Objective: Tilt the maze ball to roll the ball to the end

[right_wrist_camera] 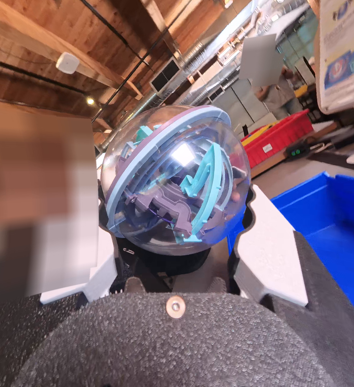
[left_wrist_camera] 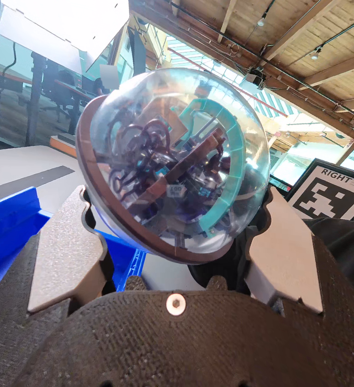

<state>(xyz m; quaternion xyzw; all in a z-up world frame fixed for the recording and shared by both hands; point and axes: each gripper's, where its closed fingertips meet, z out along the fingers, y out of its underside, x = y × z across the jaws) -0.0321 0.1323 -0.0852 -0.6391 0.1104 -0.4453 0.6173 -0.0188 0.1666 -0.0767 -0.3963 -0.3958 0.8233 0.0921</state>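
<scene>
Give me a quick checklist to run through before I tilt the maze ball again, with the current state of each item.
1. Left gripper holding the maze ball: ok, fingers sit against both sides of the sphere.
2. Right gripper holding the maze ball: ok, fingers sit against both sides.
3. Sphere clear of the table: ok, it is lifted and tilted, with the blue bin below.
4. Small rolling ball located on the track: cannot tell, reflections and blur hide it.
5. Distance to the end: cannot tell.
6. Equator ring seated, halves closed: ok.
</scene>
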